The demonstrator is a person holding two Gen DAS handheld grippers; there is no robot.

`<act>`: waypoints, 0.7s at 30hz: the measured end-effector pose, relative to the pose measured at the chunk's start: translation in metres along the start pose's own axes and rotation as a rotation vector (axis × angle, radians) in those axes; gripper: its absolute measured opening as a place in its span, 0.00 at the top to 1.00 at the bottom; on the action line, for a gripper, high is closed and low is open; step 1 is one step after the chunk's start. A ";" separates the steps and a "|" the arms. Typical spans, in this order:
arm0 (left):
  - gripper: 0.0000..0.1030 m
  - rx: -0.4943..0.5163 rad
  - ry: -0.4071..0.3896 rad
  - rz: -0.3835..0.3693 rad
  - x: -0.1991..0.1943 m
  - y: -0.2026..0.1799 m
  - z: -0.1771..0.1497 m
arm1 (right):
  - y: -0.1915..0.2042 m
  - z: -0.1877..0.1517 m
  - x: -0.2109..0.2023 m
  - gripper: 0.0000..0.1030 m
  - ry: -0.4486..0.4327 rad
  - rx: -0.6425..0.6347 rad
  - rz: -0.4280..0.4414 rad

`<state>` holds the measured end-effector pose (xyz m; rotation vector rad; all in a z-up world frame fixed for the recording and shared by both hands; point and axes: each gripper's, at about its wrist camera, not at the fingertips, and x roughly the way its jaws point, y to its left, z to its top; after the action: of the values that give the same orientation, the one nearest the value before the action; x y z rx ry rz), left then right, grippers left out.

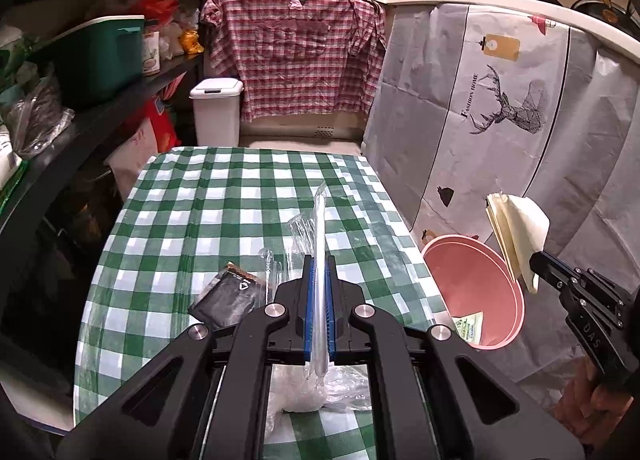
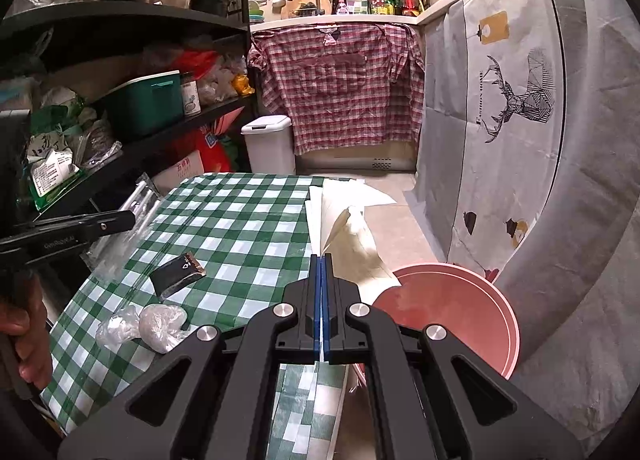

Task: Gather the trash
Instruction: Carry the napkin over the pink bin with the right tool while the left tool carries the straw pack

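Your left tool (image 1: 319, 260) is squeezed shut on a long clear plastic wrapper (image 1: 319, 220), which sticks up past the tips toward 12 o'clock, lifted off the green checked surface (image 1: 200, 200) so it can be carried away. Your right tool (image 2: 322, 260) is pinched tight on folded cream paper (image 2: 344, 220) that fans out above the tips. You hold it at about 3 o'clock from the surface's edge — over the pink bin (image 2: 452, 300), so I think it can drop straight in. The bin stands on the floor just beside the surface, near enough for short trips. More trash lies on the surface: a black packet (image 2: 176, 272) near the middle and a crumpled plastic ball (image 2: 156, 324) at about 7 o'clock from it — both untouched.
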<state>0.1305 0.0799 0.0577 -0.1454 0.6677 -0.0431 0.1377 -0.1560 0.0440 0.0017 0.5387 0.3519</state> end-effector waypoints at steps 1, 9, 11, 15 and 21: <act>0.95 0.004 0.002 -0.001 0.001 -0.002 0.000 | 0.000 0.000 0.000 0.99 0.001 -0.001 0.001; 0.95 0.033 0.008 -0.009 0.012 -0.016 -0.002 | -0.006 0.000 -0.004 0.99 -0.014 0.002 -0.012; 0.95 0.037 0.009 -0.014 0.014 -0.020 -0.002 | -0.010 0.000 -0.004 0.99 -0.015 0.009 -0.017; 0.95 0.047 0.018 -0.026 0.020 -0.029 -0.004 | -0.017 0.000 -0.006 0.99 -0.017 0.017 -0.028; 0.95 0.061 0.015 -0.046 0.023 -0.043 -0.005 | -0.028 -0.001 -0.009 0.99 -0.025 0.031 -0.048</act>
<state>0.1457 0.0346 0.0462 -0.1023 0.6778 -0.1088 0.1394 -0.1858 0.0451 0.0233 0.5187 0.2962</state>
